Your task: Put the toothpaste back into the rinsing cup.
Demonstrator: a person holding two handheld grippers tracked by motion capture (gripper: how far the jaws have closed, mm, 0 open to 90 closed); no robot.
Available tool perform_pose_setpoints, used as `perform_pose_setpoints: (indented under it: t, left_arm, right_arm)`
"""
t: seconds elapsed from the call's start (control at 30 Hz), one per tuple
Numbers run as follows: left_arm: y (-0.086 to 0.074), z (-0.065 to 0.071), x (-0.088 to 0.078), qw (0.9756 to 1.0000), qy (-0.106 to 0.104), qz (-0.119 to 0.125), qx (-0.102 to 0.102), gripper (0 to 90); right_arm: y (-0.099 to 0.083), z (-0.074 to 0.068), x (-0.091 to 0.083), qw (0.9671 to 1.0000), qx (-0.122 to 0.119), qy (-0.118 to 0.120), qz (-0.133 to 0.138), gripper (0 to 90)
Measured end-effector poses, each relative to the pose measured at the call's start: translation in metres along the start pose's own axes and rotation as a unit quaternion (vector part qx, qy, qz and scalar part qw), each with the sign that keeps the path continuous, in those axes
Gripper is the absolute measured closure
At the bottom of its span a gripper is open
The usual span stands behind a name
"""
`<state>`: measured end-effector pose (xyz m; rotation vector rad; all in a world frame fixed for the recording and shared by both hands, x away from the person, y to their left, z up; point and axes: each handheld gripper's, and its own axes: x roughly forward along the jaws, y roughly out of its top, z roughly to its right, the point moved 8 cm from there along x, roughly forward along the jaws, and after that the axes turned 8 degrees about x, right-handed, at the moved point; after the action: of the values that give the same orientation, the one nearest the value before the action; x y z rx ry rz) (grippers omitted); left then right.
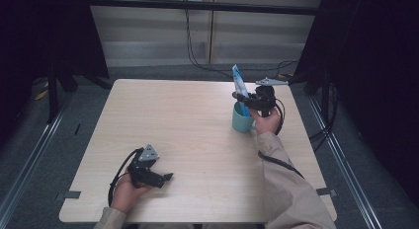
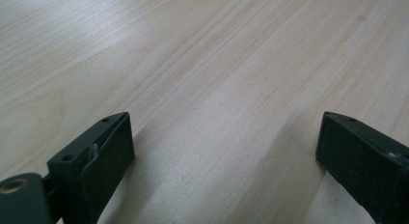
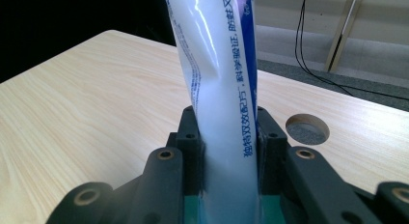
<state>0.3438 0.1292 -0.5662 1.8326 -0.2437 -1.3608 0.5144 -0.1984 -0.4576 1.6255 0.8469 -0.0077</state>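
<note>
High view: tube (image 1: pixel 239 86) upright, slightly tilted, lower end down in cup (image 1: pixel 242 120); cup on table (image 1: pixel 188 125), toward far right part of top. Right gripper (image 1: pixel 242 97) just above cup rim, level, clamped on tube at mid-length; hand (image 1: pixel 267 121) right beside cup, sleeve running back toward near edge. Left gripper (image 1: pixel 165 178) well apart from cup, near front left of table, resting low on wood, held by left hand (image 1: pixel 127 192), cable looping behind. Right gripper view: white and blue tube (image 3: pixel 224 98) pinched between both pads, printed text running along one side, rising out past top of frame; round hole (image 3: pixel 307 129) in tabletop beyond cup side. Left gripper view: jaws spread wide, bare wood between, nothing gripped.
</note>
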Motion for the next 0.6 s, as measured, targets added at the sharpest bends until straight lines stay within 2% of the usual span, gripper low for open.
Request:
perform_pose_setpoints:
  t: [0.23, 0.3, 0.47, 0.6]
  left_arm:
    - [0.0, 0.0, 0.0, 1.0, 0.0, 0.0, 0.0, 5.9]
    - [0.0, 0.0, 0.0, 1.0, 0.0, 0.0, 0.0, 5.9]
    - [0.0, 0.0, 0.0, 1.0, 0.0, 0.0, 0.0, 5.9]
    - [0.0, 0.0, 0.0, 1.0, 0.0, 0.0, 0.0, 5.9]
  right_arm:
    - [-0.005, 0.001, 0.002, 1.0, -0.004, 0.0, -0.009, 68.8]
    - [-0.005, 0.001, 0.002, 1.0, -0.002, 0.001, -0.009, 66.2]
    - [-0.016, 0.005, 0.004, 0.9993, -0.003, -0.008, -0.037, 66.7]
    - [-0.017, 0.007, 0.002, 0.9993, 0.005, -0.003, -0.036, 66.9]
